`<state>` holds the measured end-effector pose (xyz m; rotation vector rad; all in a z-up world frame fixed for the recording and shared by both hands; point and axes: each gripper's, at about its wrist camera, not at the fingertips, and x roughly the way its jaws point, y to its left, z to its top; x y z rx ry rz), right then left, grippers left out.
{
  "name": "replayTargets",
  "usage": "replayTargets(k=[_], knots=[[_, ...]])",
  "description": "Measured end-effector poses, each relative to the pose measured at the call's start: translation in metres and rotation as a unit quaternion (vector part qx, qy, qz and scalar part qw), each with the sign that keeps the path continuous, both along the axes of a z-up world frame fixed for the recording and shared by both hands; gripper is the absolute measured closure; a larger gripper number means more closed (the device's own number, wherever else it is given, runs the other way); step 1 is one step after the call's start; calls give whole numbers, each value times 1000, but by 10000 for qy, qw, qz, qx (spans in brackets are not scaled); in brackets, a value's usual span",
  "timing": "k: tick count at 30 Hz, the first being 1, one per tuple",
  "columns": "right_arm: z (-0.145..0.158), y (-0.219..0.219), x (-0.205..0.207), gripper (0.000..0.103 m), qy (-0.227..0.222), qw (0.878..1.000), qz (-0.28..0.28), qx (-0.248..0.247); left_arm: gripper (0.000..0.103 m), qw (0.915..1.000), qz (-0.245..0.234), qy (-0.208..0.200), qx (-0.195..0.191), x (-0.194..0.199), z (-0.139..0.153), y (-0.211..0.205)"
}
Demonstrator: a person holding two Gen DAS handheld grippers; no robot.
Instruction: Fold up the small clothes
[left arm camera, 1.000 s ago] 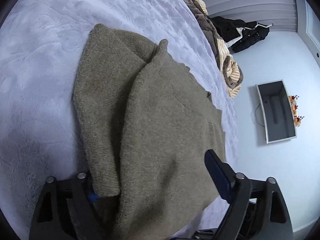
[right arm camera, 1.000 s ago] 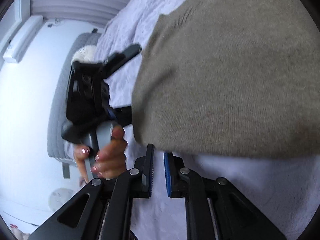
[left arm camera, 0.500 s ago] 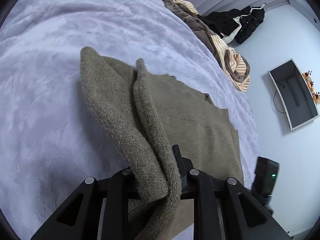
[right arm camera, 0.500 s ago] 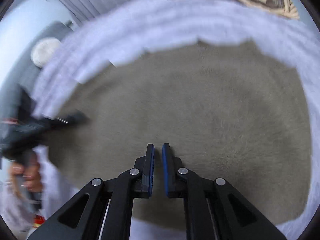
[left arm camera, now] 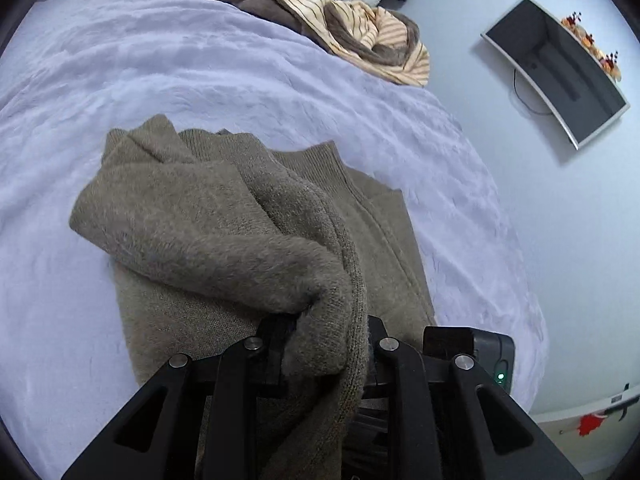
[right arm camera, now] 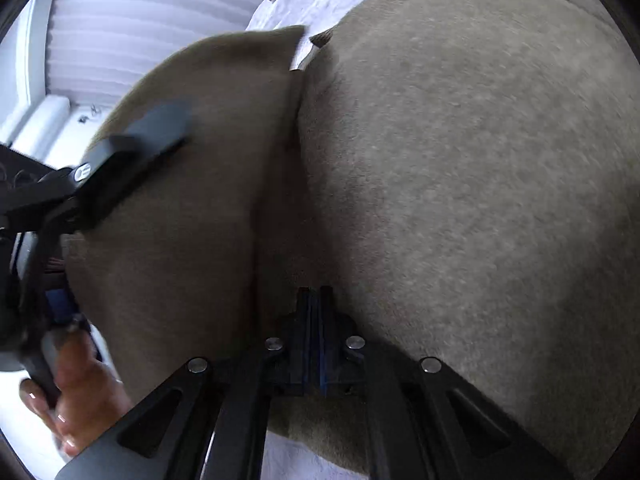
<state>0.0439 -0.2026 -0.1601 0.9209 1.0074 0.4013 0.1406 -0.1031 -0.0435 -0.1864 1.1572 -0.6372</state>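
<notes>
An olive-brown knit sweater (left arm camera: 224,216) lies on the lavender bed cover (left arm camera: 200,72). My left gripper (left arm camera: 324,336) is shut on a thick fold of the sweater's near edge, and that fold is lifted and draped over the flat part. The cloth hides its pads. In the right wrist view the sweater (right arm camera: 460,180) fills the frame. My right gripper (right arm camera: 314,308) is shut, its blue pads together with no cloth between them, tips low against the sweater beside a crease. A finger of the left gripper (right arm camera: 136,140) and the person's hand (right arm camera: 76,392) holding it show at the left.
A heap of brown, striped and black clothes (left arm camera: 352,28) lies at the bed's far edge. A dark device with a green light (left arm camera: 480,352) sits by the bed's right edge. A wall screen (left arm camera: 556,72) hangs at right, blinds (right arm camera: 132,20) behind.
My left gripper closed on the sweater's edge, then rose and carried the fold across the garment. My right gripper closed its small gap and swung over the sweater.
</notes>
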Motion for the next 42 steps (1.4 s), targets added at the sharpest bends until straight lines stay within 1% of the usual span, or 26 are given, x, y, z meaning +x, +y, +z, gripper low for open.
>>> replayTargets(k=[3, 4, 5, 6, 7, 8, 10, 11, 12, 13, 16, 17, 20, 22, 24, 25, 27, 30, 31, 33, 34, 35, 37, 38, 40, 42], knots=[[-6, -9, -5, 103, -25, 9992, -99, 387, 79, 9995, -47, -212, 237, -10, 6, -9], [-7, -10, -6, 103, -62, 9988, -103, 481, 71, 9992, -71, -282, 278, -14, 10, -9], [-6, -13, -6, 102, -105, 9982, -120, 582, 61, 9992, -131, -312, 219, -18, 16, -7], [-5, -16, -7, 102, -147, 9972, -176, 714, 33, 9993, -152, -327, 87, -21, 22, -4], [-4, -20, -7, 101, -185, 9960, -251, 842, 14, 9989, -63, -466, -41, -28, 32, 2], [-3, -24, -8, 99, -242, 9944, -343, 968, 12, 9976, 18, -678, -140, -33, 40, 5], [0, -34, -7, 95, -326, 9915, -495, 1162, 12, 9942, -64, -1042, -266, -43, 57, 11], [0, -38, -6, 89, -325, 9902, -544, 1248, 12, 9929, -40, -1164, -229, -47, 64, 14], [-2, -43, -5, 82, -284, 9887, -609, 1341, 12, 9913, 75, -1304, -156, -50, 69, 20], [-3, -49, -5, 67, -272, 9859, -672, 1506, 12, 9893, 227, -1438, -94, -53, 73, 28], [-3, -59, -4, 47, -409, 9742, -866, 2044, 12, 9839, 791, -1604, 16, -51, 73, 60], [-2, -62, -3, 44, -441, 9722, -900, 2116, 12, 9830, 958, -1567, 57, -47, 69, 70], [-1, -66, 2, 43, -404, 9716, -857, 2167, 12, 9827, 1422, -1175, 183, -33, 46, 99], [1, -70, 6, 43, -413, 9706, -775, 2242, 12, 9795, 1711, -999, 377, -26, 25, 115], [-1, -75, 5, 33, -525, 9642, -737, 2493, 12, 9765, 1947, -779, 499, -21, 4, 126], [-1, -77, 7, 25, -599, 9584, -743, 2688, 12, 9757, 2043, -645, 455, -19, -6, 132], [0, -82, 22, 23, -598, 9548, -755, 2812, 12, 9741, 2212, -358, 309, -17, -24, 143], [12, -74, 46, 23, -362, 9726, -499, 2242, 12, 9730, 2291, -134, 259, -16, -41, 147], [21, -69, 51, 23, -299, 9805, -354, 1911, 12, 9735, 2270, -113, 264, -17, -44, 147], [40, -57, 65, 23, -255, 9949, -69, 968, 12, 9746, 2210, -132, 334, -18, -47, 144], [49, -51, 72, 23, -266, 9985, 66, 466, 12, 9751, 2181, -161, 365, -19, -48, 143], [54, -47, 78, 23, -282, 9994, 168, 127, 12, 9754, 2166, -186, 380, -20, -47, 143], [58, -42, 90, 23, -160, 9989, 316, -321, 12, 9753, 2165, -198, 395, -21, -47, 143], [56, -43, 94, 23, -93, 9990, 306, -312, 12, 9751, 2174, -181, 400, -21, -48, 144], [47, -46, 104, 24, 22, 9996, 282, 53, 12, 9741, 2220, -131, 405, -19, -51, 146], [36, -49, 114, 32, 116, 9980, 339, 520, 12, 9728, 2287, -46, 374, -16, -55, 147]])
